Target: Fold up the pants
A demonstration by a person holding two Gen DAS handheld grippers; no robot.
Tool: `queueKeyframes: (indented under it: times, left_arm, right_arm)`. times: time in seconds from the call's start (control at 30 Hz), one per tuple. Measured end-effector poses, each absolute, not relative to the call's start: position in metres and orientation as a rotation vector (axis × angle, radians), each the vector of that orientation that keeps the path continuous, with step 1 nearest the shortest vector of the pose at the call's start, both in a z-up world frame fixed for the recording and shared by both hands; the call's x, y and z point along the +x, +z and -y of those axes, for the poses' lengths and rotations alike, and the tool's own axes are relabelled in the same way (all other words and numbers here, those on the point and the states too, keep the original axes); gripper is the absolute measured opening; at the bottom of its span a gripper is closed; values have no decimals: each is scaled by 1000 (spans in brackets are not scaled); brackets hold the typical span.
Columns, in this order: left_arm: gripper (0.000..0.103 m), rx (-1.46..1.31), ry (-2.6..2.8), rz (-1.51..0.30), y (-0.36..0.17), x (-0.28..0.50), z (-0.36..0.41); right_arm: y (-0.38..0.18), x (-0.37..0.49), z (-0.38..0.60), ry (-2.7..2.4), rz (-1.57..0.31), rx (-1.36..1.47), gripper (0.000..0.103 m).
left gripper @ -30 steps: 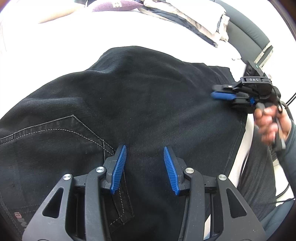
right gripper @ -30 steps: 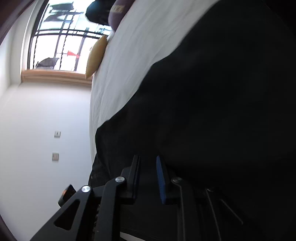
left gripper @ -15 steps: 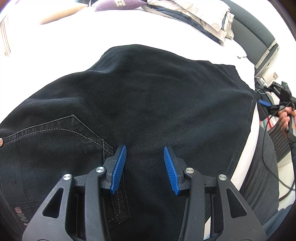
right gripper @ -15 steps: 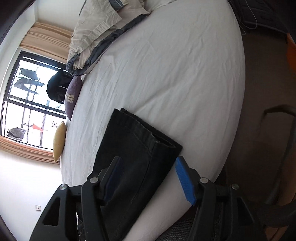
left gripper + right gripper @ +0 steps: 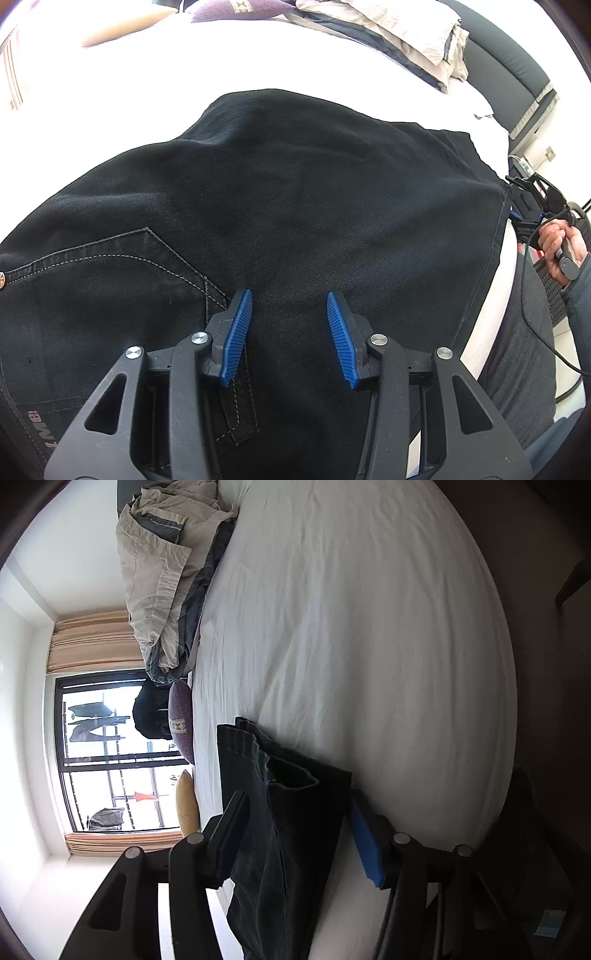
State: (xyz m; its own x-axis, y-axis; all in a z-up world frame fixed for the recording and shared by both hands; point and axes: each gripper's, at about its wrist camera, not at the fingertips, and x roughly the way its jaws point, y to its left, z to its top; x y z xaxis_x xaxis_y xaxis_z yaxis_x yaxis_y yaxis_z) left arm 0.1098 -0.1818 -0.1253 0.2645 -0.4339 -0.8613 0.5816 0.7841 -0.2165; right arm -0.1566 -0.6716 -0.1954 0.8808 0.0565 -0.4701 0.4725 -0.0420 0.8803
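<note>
The jaws of the left gripper (image 5: 290, 332) stand apart with nothing pinched between them, their blue pads (image 5: 236, 336) poised just above black cloth. Under them the black pants (image 5: 280, 206) lie spread flat on the white bed sheet (image 5: 177, 70). At nine o'clock in the left wrist view there is a stitched back pocket (image 5: 122, 280), with a small rivet at its far edge. The dark fabric runs from there across to three o'clock, where its hemmed edge follows the side of the mattress. At eleven o'clock a tan bolster (image 5: 118, 27) rests on the sheet; at twelve a purple cushion (image 5: 236, 9); toward one o'clock a rumpled beige and grey duvet (image 5: 406, 33) against a dark headboard (image 5: 517, 74).

Off the pants' edge at three o'clock the right gripper (image 5: 526, 210) is seen, held by a hand (image 5: 554, 247), clear of the cloth. Its jaws have just opened and then eased in a little. In the right wrist view they are released: the leg hems of the pants (image 5: 288, 805) sit between the two fingers, and neither pad presses on them. Beyond, bare sheet (image 5: 369, 627) stretches toward twelve o'clock, and a window (image 5: 110, 753) with curtains shows at nine.
</note>
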Motion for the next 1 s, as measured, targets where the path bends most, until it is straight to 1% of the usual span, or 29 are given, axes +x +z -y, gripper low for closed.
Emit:
queueKeyframes:
  times: [0.07,0.17,0.23,0.3,0.33,0.37,0.4,0.43,0.87,1.0]
  left_arm:
    - [41,154,-690,-1107,-125,110,181]
    - [41,153,-690,-1108,-125,110,181]
    - [41,153,-690,-1108,-125,110,181]
    - [41,151,-690,-1109,-125,110,181]
    - [41,150,-689,-1111,-125,111,181]
    - [41,149,-689,-1112,-125,111,180]
    - [41,148,-688,-1114,-125,111,180]
    - [41,148,-688,-1116,-125,112,180]
    - [41,90,-694,-1149,-125,122,173]
    - [41,68,-699,-1166,-127,127,169]
  right_arm:
    - [-197,-150,673,-340,-400,1604,57]
    - [-201,-152,673,-332,-390,1613,49]
    - [-202,-155,673,-329,-392,1611,45]
    - [-202,-160,672,-324,-397,1609,37]
    - [-202,-160,673,-324,-405,1603,35]
    - [-201,-159,673,-325,-413,1592,31]
    - [-198,-158,673,-323,-417,1578,22]
    - [-196,-156,673,-314,-417,1565,16]
    - [-154,-142,658,-401,-468,1332,14]
    - [-119,-120,635,-411,-520,1147,14]
